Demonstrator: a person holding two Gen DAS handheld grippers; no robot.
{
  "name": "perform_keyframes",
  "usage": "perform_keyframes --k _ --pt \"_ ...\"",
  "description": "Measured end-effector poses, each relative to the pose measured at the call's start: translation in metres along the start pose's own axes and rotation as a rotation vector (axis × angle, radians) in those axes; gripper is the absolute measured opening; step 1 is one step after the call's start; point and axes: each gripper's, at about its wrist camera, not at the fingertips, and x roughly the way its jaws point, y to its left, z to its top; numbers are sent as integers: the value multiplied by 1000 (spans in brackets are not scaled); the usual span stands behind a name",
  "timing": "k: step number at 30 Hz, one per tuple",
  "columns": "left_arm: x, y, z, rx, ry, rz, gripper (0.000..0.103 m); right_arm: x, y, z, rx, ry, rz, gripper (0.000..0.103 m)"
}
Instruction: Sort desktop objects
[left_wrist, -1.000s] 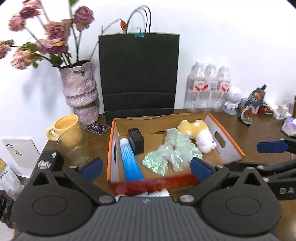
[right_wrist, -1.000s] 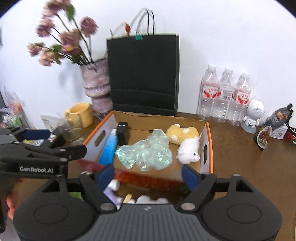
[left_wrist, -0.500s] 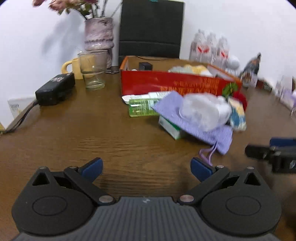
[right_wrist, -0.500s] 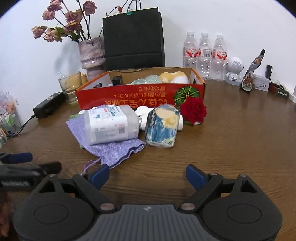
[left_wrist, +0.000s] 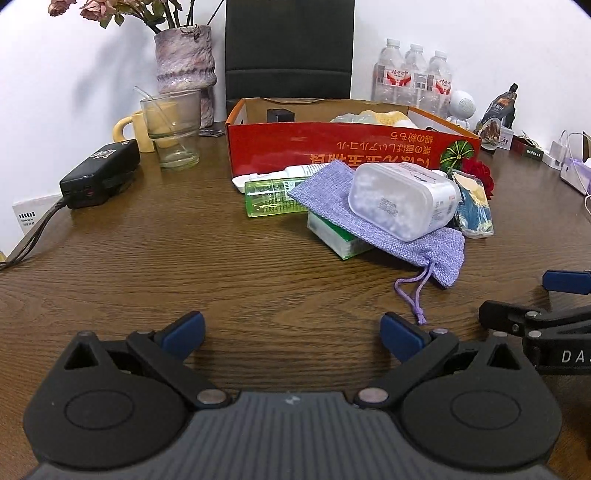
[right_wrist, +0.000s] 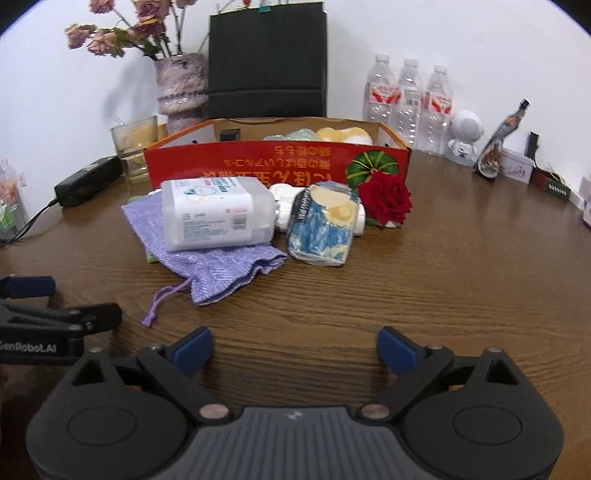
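A red cardboard box (left_wrist: 351, 151) (right_wrist: 277, 162) stands at the back of the wooden table. In front of it lies a pile: a white plastic container (left_wrist: 402, 199) (right_wrist: 218, 214) on a purple drawstring pouch (left_wrist: 369, 218) (right_wrist: 218, 266), a green box (left_wrist: 273, 195), a green-white carton (left_wrist: 340, 240), a blue-yellow tissue pack (right_wrist: 321, 225) (left_wrist: 474, 206) and a red rose (right_wrist: 386, 201). My left gripper (left_wrist: 291, 330) and my right gripper (right_wrist: 293, 345) are open and empty, low over the table, short of the pile.
A glass (left_wrist: 173, 129), a yellow mug (left_wrist: 131, 129), a black power adapter (left_wrist: 101, 171) with cable and a vase (left_wrist: 184, 70) stand at the left. A black bag (right_wrist: 267, 61), water bottles (right_wrist: 408, 103), a white figure (right_wrist: 463, 136) and small boxes line the back and right.
Both grippers dropped from above the box to low over the table and pulled back. They have eased slightly closer to the pile since half a second ago.
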Motion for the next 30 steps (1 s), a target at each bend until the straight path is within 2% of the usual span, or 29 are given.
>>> perform_keyframes --k 30 --pt "-4 -9 -2 6 -1 -7 103 2 1 0 -7 6 11 103"
